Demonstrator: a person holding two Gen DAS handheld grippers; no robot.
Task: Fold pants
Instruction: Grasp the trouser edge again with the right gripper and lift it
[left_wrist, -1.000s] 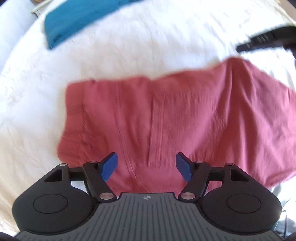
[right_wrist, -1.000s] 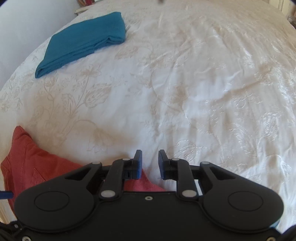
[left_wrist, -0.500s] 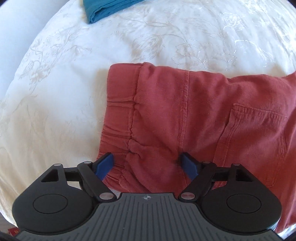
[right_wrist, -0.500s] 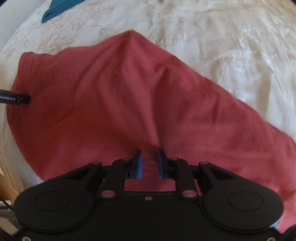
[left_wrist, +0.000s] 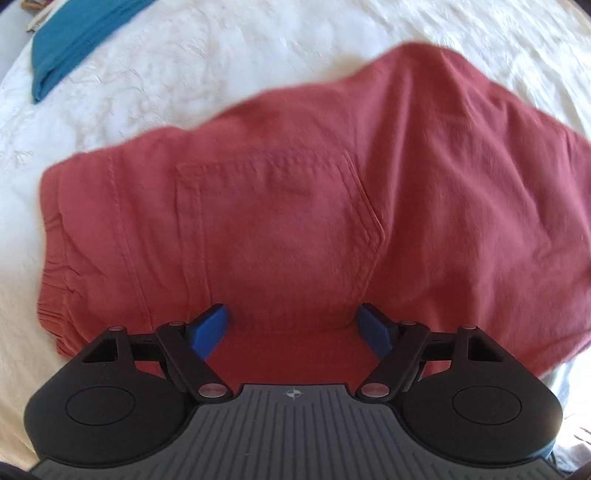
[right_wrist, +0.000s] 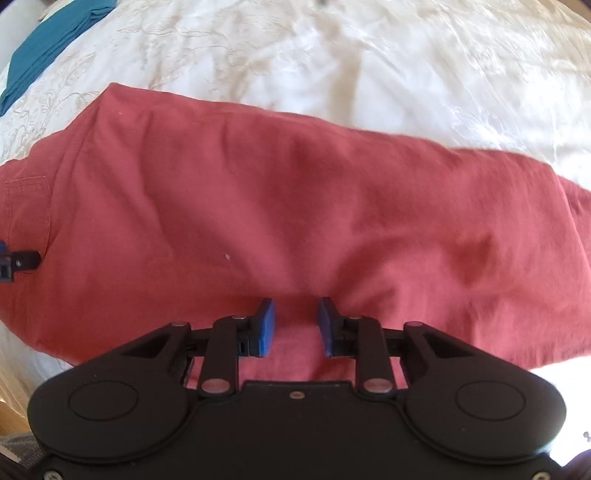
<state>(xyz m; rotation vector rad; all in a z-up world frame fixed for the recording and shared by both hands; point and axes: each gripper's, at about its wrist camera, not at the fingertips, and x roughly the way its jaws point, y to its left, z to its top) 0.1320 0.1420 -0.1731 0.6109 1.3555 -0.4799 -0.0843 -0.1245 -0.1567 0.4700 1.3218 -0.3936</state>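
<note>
Red pants (left_wrist: 295, 206) lying spread flat on bed (left_wrist: 184, 74), pocket side up. Left gripper (left_wrist: 295, 326) hanging over pocket, fingers wide but closing, nothing pinched. Right gripper (right_wrist: 295, 328) over leg, fingers opening, grabbing nothing. Folded teal cloth (left_wrist: 74, 37) sitting well off.

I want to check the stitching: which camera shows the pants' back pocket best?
The left wrist view: the whole pocket sits centred on the red pants. The right wrist view catches only its corner at the left edge.
</note>
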